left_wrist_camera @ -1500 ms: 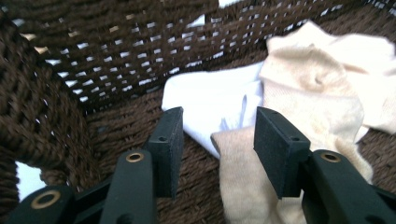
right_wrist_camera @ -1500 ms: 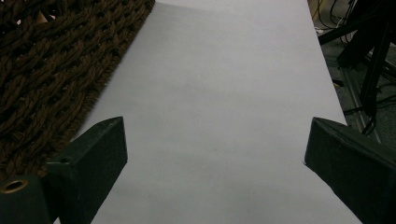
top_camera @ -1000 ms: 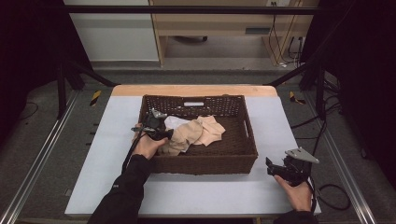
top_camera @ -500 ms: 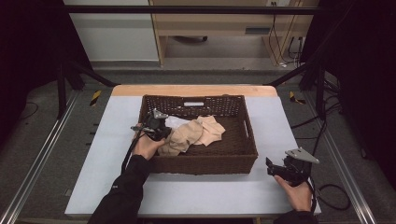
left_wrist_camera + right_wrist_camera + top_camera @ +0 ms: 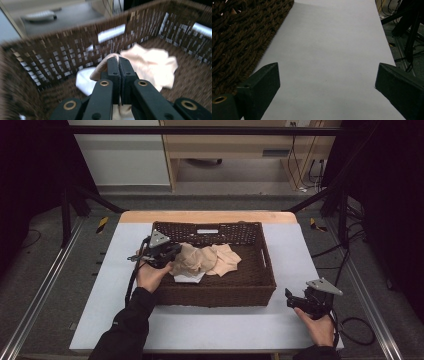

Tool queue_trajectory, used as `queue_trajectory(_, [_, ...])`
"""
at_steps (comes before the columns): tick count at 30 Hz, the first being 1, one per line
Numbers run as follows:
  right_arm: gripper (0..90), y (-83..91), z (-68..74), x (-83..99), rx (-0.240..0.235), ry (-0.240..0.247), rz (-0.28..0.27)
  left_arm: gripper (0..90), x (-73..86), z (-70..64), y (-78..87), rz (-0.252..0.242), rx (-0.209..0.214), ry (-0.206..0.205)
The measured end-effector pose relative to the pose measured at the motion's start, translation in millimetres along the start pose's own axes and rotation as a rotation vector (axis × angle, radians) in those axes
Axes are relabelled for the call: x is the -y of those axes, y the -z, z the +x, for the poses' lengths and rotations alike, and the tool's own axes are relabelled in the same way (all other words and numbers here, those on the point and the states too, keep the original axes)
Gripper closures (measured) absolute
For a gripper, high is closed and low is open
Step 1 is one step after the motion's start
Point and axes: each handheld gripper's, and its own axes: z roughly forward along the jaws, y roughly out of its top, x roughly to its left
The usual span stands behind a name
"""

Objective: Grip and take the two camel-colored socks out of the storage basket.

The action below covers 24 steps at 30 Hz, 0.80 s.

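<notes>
Inside the wicker basket [image 5: 260, 265], at its left side, the left gripper [image 5: 170, 254] has its jaws pressed together on a fold of beige cloth [image 5: 192, 260]. Left gripper view: the two black jaws meet with the cloth [image 5: 105, 65] pinched between the tips, a strip of it also showing low down between them. The pinched fold is raised above the basket floor. More of the beige cloth lies crumpled toward the basket's middle, and a white cloth [image 5: 189, 277] lies under it, near the front wall; in the left gripper view the white cloth [image 5: 85, 80] sits just left of the jaws. The person's left hand [image 5: 150, 276] holds the gripper over the basket's left rim.

Right gripper [image 5: 295, 301]: rests on the white table [image 5: 215, 325] near its front right corner, well apart from the cloth. Its jaws are spread wide, with bare table [image 5: 332, 62] between them. The basket wall [image 5: 239, 42] shows at the left of the right gripper view.
</notes>
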Motion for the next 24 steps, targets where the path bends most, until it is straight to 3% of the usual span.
queue_trajectory(5, [6.1,0.8,0.0,-0.1,0.001,-0.002,-0.003,87.9,-14.8,0.2,17.9,-0.105,-0.009,0.007])
queue_trajectory(11, [6.1,0.7,0.0,-0.2,0.001,-0.001,-0.002,87.9,-32.2,-2.1,38.4,-0.184,-0.002,0.005])
queue_trajectory(24, [6.2,1.9,-0.7,-0.1,0.007,0.0,-0.013,87.9,-49.3,-5.6,85.3,-0.274,0.036,0.031])
